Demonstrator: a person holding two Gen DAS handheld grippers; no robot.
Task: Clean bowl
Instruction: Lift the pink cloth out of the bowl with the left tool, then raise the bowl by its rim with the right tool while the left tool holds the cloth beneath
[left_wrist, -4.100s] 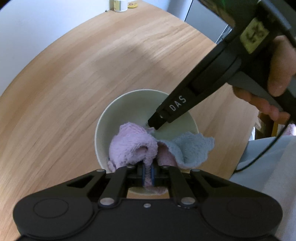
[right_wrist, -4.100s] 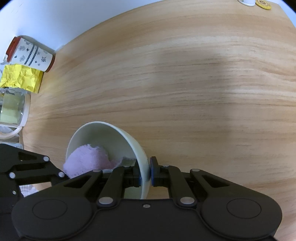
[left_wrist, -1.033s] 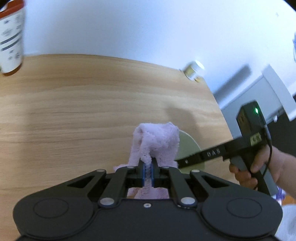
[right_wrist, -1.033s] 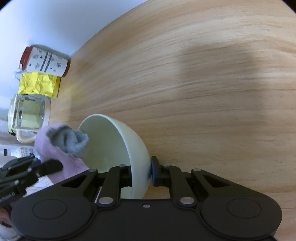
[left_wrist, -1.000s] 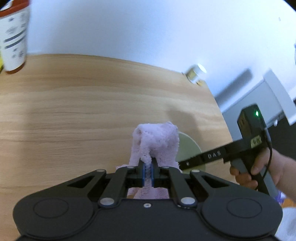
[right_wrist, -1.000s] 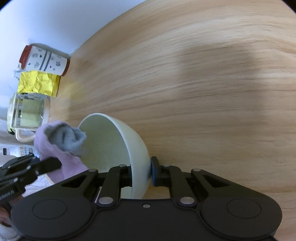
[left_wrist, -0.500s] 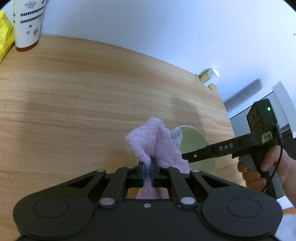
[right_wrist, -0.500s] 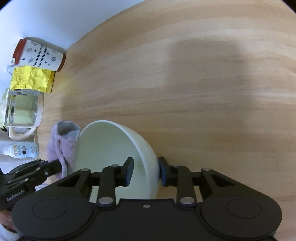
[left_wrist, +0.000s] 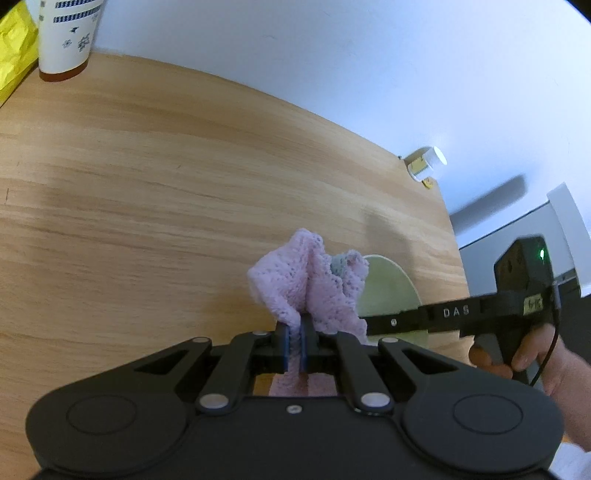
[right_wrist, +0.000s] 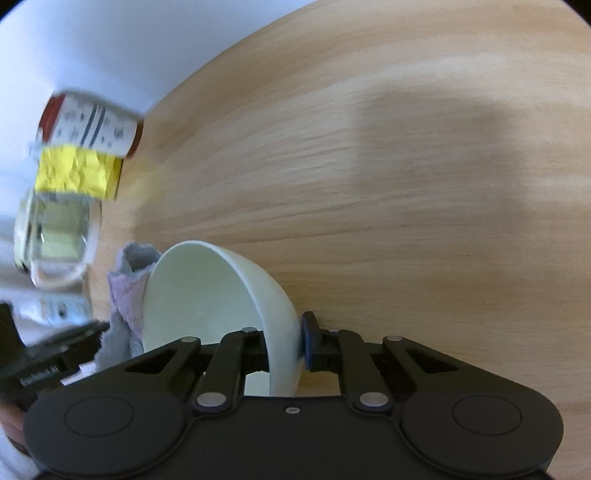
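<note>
My left gripper (left_wrist: 293, 345) is shut on a pink and grey cloth (left_wrist: 295, 288) and holds it up outside the bowl, just left of it. The pale green bowl (left_wrist: 388, 288) lies behind the cloth, with my right gripper reaching across to it from the right. In the right wrist view the bowl (right_wrist: 207, 295) is tilted, with its wall between my right gripper's (right_wrist: 282, 341) parted fingers. The cloth (right_wrist: 125, 280) shows at the bowl's left rim. The inside of the bowl looks bare.
A round wooden table (left_wrist: 147, 184) carries a patterned cup with a red base (left_wrist: 64, 37), a yellow packet (right_wrist: 77, 173) and a glass jug (right_wrist: 55, 236) at its left side. A small white jar (left_wrist: 424, 166) stands at the far edge.
The cloth has come out of the bowl and moved left of it. My right gripper's fingers have opened around the bowl's wall over the last second.
</note>
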